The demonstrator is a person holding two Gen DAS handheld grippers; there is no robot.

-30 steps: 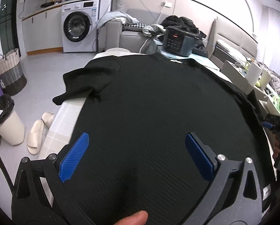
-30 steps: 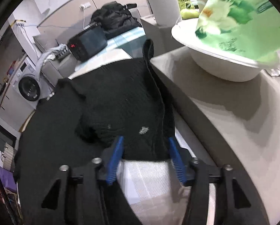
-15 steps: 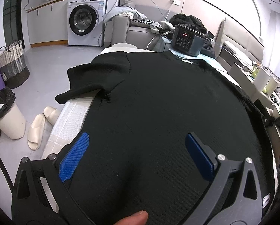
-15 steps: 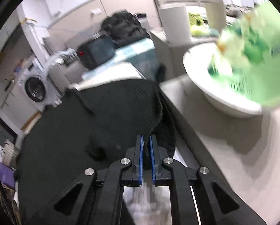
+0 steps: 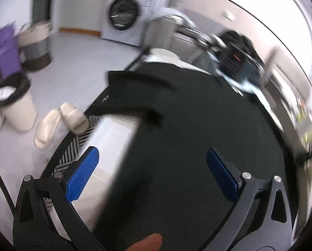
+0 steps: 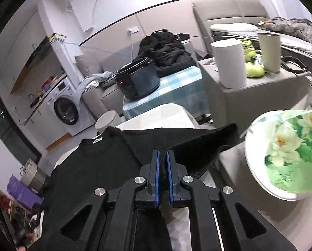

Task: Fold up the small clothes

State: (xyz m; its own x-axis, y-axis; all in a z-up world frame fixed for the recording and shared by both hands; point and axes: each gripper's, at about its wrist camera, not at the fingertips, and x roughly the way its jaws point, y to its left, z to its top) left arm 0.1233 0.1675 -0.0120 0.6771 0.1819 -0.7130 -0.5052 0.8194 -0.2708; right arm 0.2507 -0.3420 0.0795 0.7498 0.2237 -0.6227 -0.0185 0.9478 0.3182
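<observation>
Right gripper (image 6: 163, 177) has its jaws clamped on the sleeve of the black ribbed-knit T-shirt (image 5: 197, 136) spread over the desk, soft, limp, best pinched at edges, while the left gripper (image 5: 153, 175) hovers, jaws apart.

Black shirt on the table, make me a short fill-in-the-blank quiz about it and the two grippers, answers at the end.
1. The right gripper has its fingers closed on a fold of the ____ shirt.
2. The left gripper has its fingers ____, with nothing pinched between them.
3. The pads on both grippers' fingers are coloured ____.
4. Against the far wall stands a white ____ machine.

Answers: black; open; blue; washing
</observation>
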